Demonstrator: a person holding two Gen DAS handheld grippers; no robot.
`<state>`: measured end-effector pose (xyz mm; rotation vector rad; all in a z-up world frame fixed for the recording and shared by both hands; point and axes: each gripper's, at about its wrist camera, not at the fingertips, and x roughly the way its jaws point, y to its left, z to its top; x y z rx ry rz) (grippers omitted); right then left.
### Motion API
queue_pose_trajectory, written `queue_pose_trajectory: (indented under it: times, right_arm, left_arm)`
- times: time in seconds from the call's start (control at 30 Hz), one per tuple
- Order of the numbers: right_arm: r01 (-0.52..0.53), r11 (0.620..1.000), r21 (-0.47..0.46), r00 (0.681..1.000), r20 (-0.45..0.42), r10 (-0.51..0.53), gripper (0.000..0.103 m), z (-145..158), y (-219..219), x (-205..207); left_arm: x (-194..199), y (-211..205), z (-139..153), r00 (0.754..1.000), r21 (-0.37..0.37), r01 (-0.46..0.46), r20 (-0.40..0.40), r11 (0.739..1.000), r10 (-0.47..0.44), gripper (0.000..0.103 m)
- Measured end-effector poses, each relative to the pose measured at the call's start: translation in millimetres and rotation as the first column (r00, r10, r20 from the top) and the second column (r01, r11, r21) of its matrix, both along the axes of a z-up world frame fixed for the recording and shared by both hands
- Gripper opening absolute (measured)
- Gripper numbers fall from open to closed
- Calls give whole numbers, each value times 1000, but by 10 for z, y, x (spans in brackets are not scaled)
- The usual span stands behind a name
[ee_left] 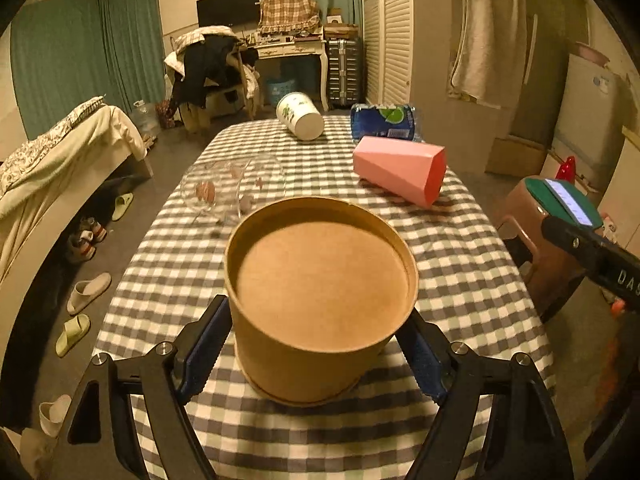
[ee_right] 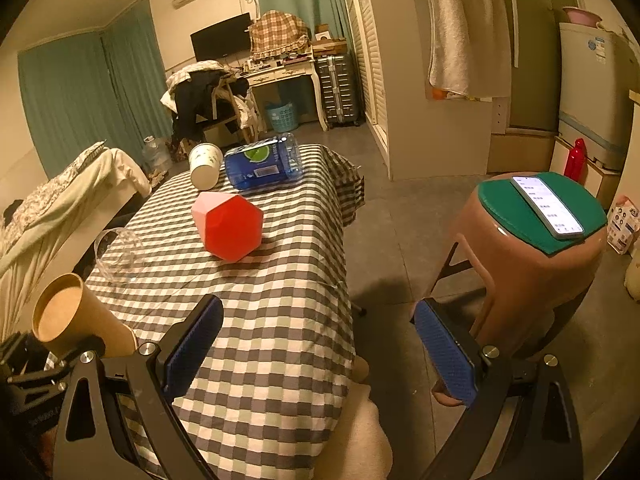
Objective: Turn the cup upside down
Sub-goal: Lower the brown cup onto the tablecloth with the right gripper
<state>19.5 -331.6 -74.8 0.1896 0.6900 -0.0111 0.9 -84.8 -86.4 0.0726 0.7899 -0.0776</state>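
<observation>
A brown paper cup [ee_left: 320, 300] stands upside down on the checked tablecloth [ee_left: 460, 280], flat bottom up and rim on the cloth. My left gripper [ee_left: 316, 352] straddles it, a blue pad on each side of its wall, close to or touching it. In the right wrist view the cup [ee_right: 76, 320] sits at the far left in the left gripper, looking tilted. My right gripper [ee_right: 320, 352] is open and empty, held over the table's right edge and the floor.
A pink faceted cup [ee_left: 400, 170] lies on its side, as do a white paper cup [ee_left: 301, 115] and a clear plastic cup [ee_left: 232, 190]. A blue water-bottle pack [ee_left: 384, 122] lies at the far end. A stool [ee_right: 540, 248] with a phone [ee_right: 548, 208] stands to the right.
</observation>
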Motion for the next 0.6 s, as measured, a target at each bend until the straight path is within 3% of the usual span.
queue_pose_trajectory:
  times: [0.2,0.6]
  right_arm:
    - [-21,1000,-18,1000,1,21,97,32,149,-2]
    - [-26,997,-69,998,48,29,97,281,378,-198]
  left_arm:
    - [-9,76,-57,1000,-34,0,-19,999,-1,82]
    - [-130,99,142,999,-76,45,27,996,-43,85]
